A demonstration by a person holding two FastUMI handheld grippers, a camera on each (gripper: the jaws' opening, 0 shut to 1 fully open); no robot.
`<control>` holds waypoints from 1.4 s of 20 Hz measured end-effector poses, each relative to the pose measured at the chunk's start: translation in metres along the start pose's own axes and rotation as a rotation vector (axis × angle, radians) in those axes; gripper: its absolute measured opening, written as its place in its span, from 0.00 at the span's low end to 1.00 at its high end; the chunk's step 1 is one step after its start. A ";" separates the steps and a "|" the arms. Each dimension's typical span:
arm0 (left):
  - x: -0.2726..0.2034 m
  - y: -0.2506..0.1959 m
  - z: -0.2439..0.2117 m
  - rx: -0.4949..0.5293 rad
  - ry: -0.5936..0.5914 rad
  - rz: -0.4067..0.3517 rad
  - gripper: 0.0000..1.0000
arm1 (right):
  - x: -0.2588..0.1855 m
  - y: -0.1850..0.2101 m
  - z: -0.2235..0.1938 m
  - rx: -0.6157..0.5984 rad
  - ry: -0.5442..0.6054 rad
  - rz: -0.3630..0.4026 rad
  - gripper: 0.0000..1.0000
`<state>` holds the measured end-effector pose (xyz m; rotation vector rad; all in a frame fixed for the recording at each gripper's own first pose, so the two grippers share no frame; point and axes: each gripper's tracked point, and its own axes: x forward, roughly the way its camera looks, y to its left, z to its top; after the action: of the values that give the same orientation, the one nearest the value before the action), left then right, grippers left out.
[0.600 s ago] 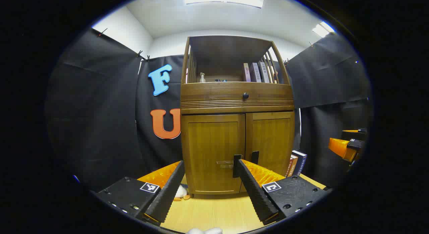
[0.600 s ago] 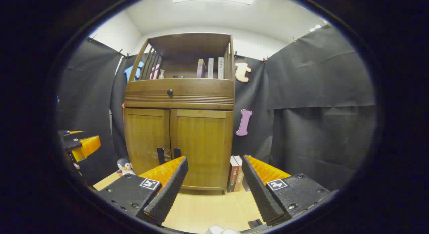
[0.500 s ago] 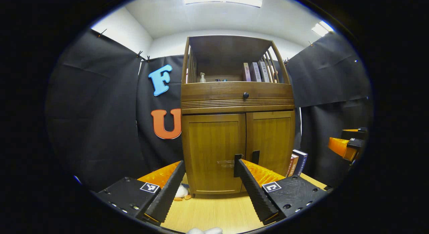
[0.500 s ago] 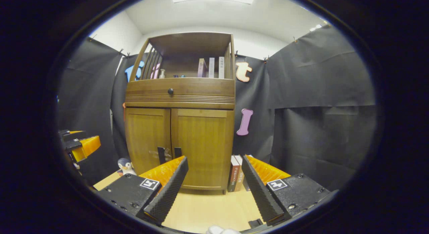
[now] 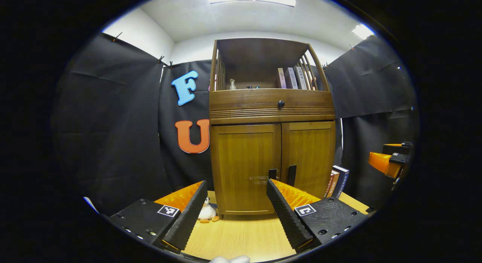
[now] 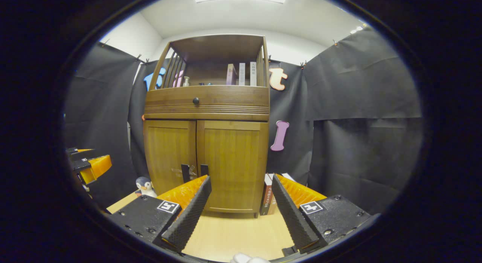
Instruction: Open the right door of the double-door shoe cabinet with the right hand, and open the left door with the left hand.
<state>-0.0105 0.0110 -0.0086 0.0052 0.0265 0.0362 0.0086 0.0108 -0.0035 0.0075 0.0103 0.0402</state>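
The wooden shoe cabinet stands ahead on the floor with both doors closed. In the left gripper view the left door and its dark handle lie just beyond my open left gripper; the right door has its handle beside it. The right gripper shows at the far right there. In the right gripper view my right gripper is open, short of the right door, whose handle sits above its left finger. The left gripper hangs at the left edge.
A penguin toy stands at the cabinet's left foot. Books lean against its right side. Above the doors is a drawer with a dark knob and an open shelf holding books and a bottle. Light wooden floor lies in front.
In both views the cabinet has shifted slightly up and to the right as the grippers drifted. Both doors stay closed and both grippers stay open.
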 end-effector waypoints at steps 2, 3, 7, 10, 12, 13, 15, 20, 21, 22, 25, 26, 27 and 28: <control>-0.001 0.000 -0.001 0.000 0.001 -0.001 1.00 | 0.004 -0.001 -0.003 -0.009 -0.002 -0.004 1.00; -0.001 0.001 0.000 0.001 -0.001 0.000 0.95 | 0.007 0.000 -0.006 -0.017 0.001 -0.003 1.00; -0.006 0.003 -0.003 -0.006 0.000 0.002 0.95 | 0.028 0.000 -0.021 -0.032 0.015 -0.002 1.00; -0.010 0.006 -0.005 -0.008 0.007 0.008 0.95 | 0.049 0.008 -0.031 -0.044 0.022 0.008 1.00; -0.014 0.007 -0.007 -0.008 0.014 0.008 0.95 | 0.068 0.018 -0.041 -0.056 0.037 0.025 1.00; -0.016 0.008 -0.008 -0.007 0.020 0.009 1.00 | 0.080 0.022 -0.046 -0.057 0.040 0.032 1.00; -0.020 0.009 -0.009 -0.006 0.028 0.012 0.95 | 0.106 0.037 -0.056 -0.041 0.053 0.054 1.00; -0.030 0.024 -0.010 0.007 0.026 0.042 0.96 | 0.181 0.075 -0.085 -0.025 0.116 0.094 1.00; -0.032 0.028 -0.012 0.007 0.033 0.050 0.95 | 0.195 0.081 -0.090 -0.024 0.120 0.101 1.00; -0.033 0.031 -0.013 0.005 0.038 0.060 0.96 | 0.207 0.088 -0.093 -0.024 0.126 0.105 1.00; -0.038 0.040 -0.016 0.000 0.052 0.096 0.96 | 0.240 0.106 -0.107 -0.022 0.162 0.117 1.00; -0.038 0.044 -0.016 0.000 0.056 0.107 1.00 | 0.251 0.110 -0.110 -0.015 0.171 0.121 0.98; -0.037 0.048 -0.016 0.000 0.058 0.117 1.00 | 0.260 0.115 -0.114 -0.011 0.184 0.126 0.98; -0.038 0.051 -0.017 -0.001 0.064 0.126 0.96 | 0.268 0.120 -0.116 -0.007 0.190 0.128 0.95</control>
<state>-0.0503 0.0605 -0.0243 0.0050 0.0897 0.1626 0.2700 0.1419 -0.1214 -0.0028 0.1994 0.1688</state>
